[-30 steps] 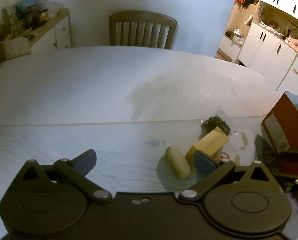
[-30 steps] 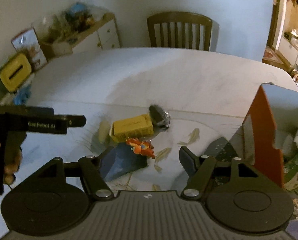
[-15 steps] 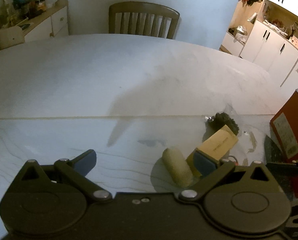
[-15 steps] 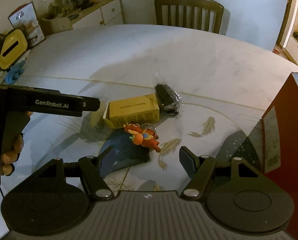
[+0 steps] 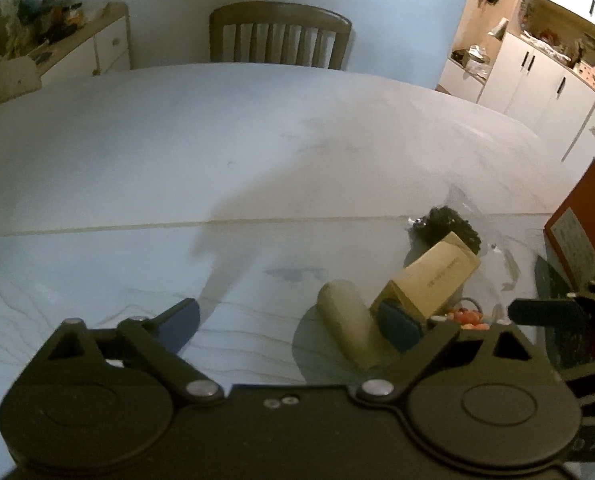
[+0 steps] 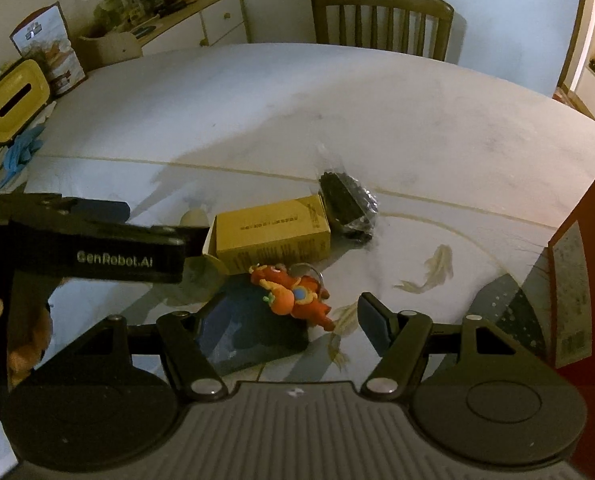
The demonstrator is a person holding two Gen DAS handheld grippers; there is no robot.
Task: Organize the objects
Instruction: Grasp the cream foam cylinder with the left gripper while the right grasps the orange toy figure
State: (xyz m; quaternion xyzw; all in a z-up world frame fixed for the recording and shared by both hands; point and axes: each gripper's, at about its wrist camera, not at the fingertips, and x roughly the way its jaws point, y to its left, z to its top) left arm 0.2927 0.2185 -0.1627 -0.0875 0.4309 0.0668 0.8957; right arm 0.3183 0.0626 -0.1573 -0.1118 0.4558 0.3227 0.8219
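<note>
A yellow box (image 6: 272, 233) lies on the table, with a black wrapped bundle (image 6: 347, 204) behind it and an orange toy keychain (image 6: 293, 294) in front. A pale cream cylinder (image 5: 347, 327) lies left of the box (image 5: 433, 278). My left gripper (image 5: 293, 325) is open and empty, its right finger just before the cylinder and box; it also shows in the right wrist view (image 6: 97, 232). My right gripper (image 6: 287, 328) is open and empty, just short of the keychain, over a dark blue card (image 6: 249, 330).
A red-brown carton (image 6: 593, 280) stands at the right. A chair (image 6: 381, 20) is at the table's far side. A sideboard (image 6: 169, 28) with clutter, a yellow tissue box (image 6: 15, 104) and blue gloves (image 6: 19, 152) are at the left. White cabinets (image 5: 537, 76) stand beyond.
Both grippers have moved closer to the pile of objects. The left gripper now reaches up to the cylinder and box. Both stay open.
</note>
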